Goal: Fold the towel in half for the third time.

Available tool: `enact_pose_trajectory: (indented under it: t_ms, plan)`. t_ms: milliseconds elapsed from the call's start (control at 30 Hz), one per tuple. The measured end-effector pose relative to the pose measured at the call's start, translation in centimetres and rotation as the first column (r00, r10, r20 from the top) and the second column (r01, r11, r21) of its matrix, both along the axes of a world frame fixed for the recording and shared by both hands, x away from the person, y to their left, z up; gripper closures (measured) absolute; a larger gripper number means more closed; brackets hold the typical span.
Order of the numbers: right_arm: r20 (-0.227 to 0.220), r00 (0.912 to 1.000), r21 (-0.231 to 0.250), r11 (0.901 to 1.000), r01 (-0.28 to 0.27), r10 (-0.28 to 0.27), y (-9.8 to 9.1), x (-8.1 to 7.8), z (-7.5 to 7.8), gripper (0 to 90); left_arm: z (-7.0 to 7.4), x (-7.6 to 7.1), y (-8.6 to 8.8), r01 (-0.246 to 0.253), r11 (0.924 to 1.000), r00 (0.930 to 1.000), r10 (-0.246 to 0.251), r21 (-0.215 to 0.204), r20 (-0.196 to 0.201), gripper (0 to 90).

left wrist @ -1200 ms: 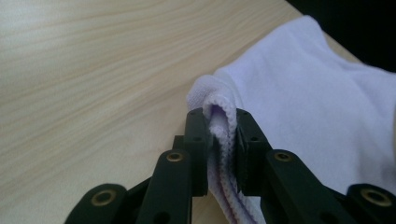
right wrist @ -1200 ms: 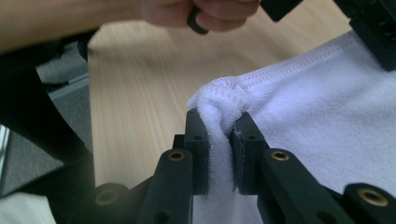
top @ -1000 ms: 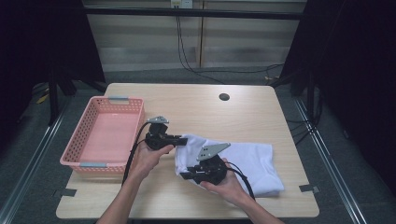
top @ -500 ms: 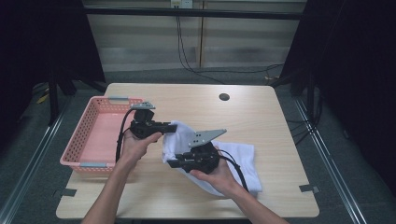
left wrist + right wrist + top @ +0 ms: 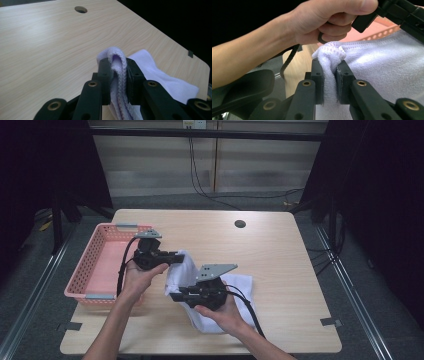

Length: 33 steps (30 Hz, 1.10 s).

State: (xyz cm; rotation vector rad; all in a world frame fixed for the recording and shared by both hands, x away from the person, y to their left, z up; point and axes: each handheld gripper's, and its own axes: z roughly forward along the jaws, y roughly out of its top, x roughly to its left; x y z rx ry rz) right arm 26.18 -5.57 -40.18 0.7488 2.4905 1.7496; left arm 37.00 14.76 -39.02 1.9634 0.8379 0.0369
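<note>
White terry towel (image 5: 200,285), one item, partly lifted off the wooden table (image 5: 280,265). Its upper edge is stretched between two grippers; the rest hangs down and trails rightward onto the tabletop, bunched near the person's right hand (image 5: 220,312).

Left gripper (image 5: 176,256): clenched on a folded corner of the towel, the cloth looped over and pinched between both jaws, as seen in the left gripper view (image 5: 117,72). It holds the far-left end, just beside the basket's right rim.

Right gripper (image 5: 173,296): likewise clamped on a bunched corner of the same edge, cloth squeezed between the jaws in the right gripper view (image 5: 329,75). It holds the nearer end, closer to the table's front edge.

Held edge: runs from far to near between the two grips, nearly in line, with the towel body falling to the right of that line.

Pink plastic basket (image 5: 90,270): at the left side of the table, long axis running near to far, lying directly left of both grippers. It appears to hold nothing. Left gripper is the nearer of the two to it.

Judgement: if the towel is bound for the basket, the move is a sideways carry leftward, left hand leading, with the trailing cloth needing to clear the rim.
</note>
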Motion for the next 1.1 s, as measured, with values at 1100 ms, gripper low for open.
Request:
enact_pose_trajectory:
  t_ms: [1100]
  plan:
    - [-0.078,0.9582,-0.148,0.9537,0.262,-0.275,-16.0,-6.0,-6.8,70.6,-7.3,0.5,-18.0,0.226,0.9697,0.9706,-0.217,0.092,-0.105,70.0]
